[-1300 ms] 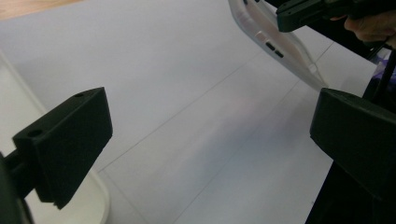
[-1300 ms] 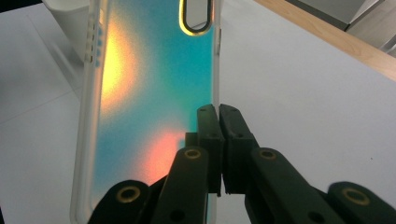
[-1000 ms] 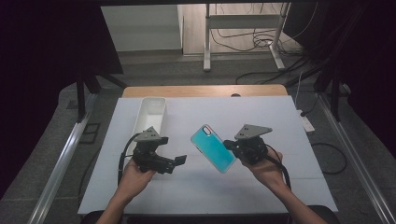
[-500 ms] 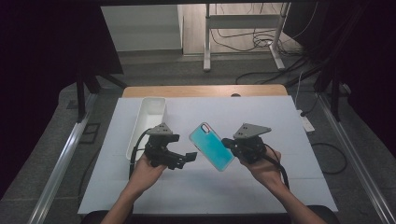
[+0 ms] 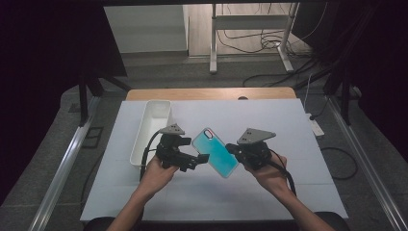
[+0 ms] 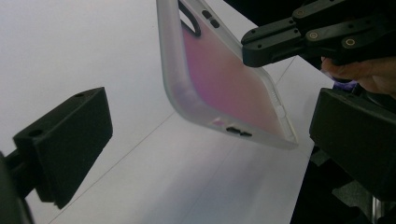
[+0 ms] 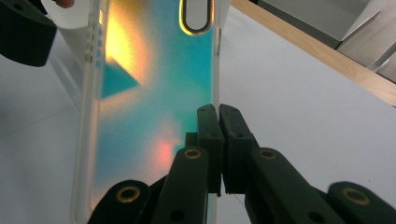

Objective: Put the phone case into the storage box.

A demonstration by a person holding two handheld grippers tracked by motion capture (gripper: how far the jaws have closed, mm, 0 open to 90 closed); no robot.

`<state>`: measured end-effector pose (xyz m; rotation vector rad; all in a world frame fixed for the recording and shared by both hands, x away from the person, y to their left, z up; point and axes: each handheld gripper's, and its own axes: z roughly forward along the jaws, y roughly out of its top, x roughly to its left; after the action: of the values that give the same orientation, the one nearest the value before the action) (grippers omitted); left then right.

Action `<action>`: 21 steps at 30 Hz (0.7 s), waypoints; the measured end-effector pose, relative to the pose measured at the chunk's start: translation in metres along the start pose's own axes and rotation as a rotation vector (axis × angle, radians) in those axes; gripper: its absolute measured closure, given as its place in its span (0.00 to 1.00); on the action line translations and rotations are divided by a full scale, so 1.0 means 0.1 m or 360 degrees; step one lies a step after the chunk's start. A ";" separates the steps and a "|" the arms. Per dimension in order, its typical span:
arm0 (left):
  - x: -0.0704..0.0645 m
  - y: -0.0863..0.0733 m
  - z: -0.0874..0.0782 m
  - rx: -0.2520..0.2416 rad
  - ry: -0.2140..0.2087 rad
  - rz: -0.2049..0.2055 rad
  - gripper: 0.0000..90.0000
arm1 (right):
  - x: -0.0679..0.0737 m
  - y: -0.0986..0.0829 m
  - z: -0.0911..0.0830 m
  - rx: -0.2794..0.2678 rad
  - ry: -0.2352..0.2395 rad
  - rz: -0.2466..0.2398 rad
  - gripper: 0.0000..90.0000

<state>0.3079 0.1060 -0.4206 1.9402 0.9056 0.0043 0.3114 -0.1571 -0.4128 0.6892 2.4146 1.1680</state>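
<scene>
A phone case, teal with an iridescent sheen and a clear rim, hangs tilted above the white table. My right gripper is shut on its right long edge, and the right gripper view shows the jaws pinching the rim of the case. My left gripper is open at the case's left side. In the left gripper view its two black jaws stand wide apart, with the case's lower corner between and beyond them, not touched. The right gripper's fingers clamp the far edge.
A white rectangular tray lies on the table just left of my left hand. A wooden strip runs along the table's far edge. Beyond it are floor cables and a metal stand. Bare white table lies to the right and in front.
My left gripper has travelled right, from beside the tray up to the case's left edge. The right gripper and the case have stayed almost in place.
</scene>
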 end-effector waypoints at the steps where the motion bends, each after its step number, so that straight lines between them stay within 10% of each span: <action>1: 0.00 0.01 0.01 0.0003 -0.0006 -0.0003 0.00 | 0.00 0.00 0.00 0.0003 -0.0002 -0.0006 0.98; 21: 0.01 0.09 0.15 0.0055 -0.0028 -0.0033 0.02 | 0.05 0.04 -0.02 -0.0031 0.0010 -0.0020 0.98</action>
<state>0.3192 0.0928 -0.4226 1.9597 0.9198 -0.0405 0.3076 -0.1533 -0.4087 0.6642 2.4059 1.1886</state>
